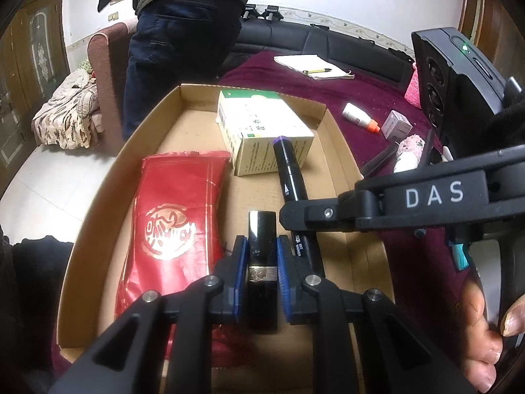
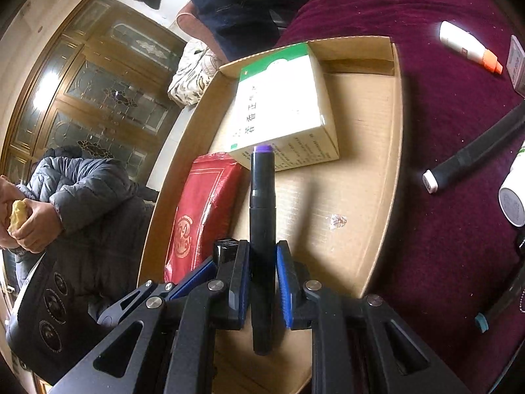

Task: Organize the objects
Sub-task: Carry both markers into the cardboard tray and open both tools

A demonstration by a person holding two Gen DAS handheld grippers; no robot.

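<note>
Left wrist view: the left gripper clamps a glossy black lipstick tube with a gold band, low over the shallow cardboard tray. The tube looks light, stiff and slippery, best held mid-body. The tray holds a red foil packet and a green-and-white carton.

Right wrist view: the right gripper pinches a black marker with a purple end over the tray's near-left part.

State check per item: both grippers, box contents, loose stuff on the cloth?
left gripper: shut on black tube
right gripper: shut on purple-capped marker
cardboard box: open
green-white carton: closed, lying in box
red packet: flat in box
white bottle: capped, lying on cloth
</note>
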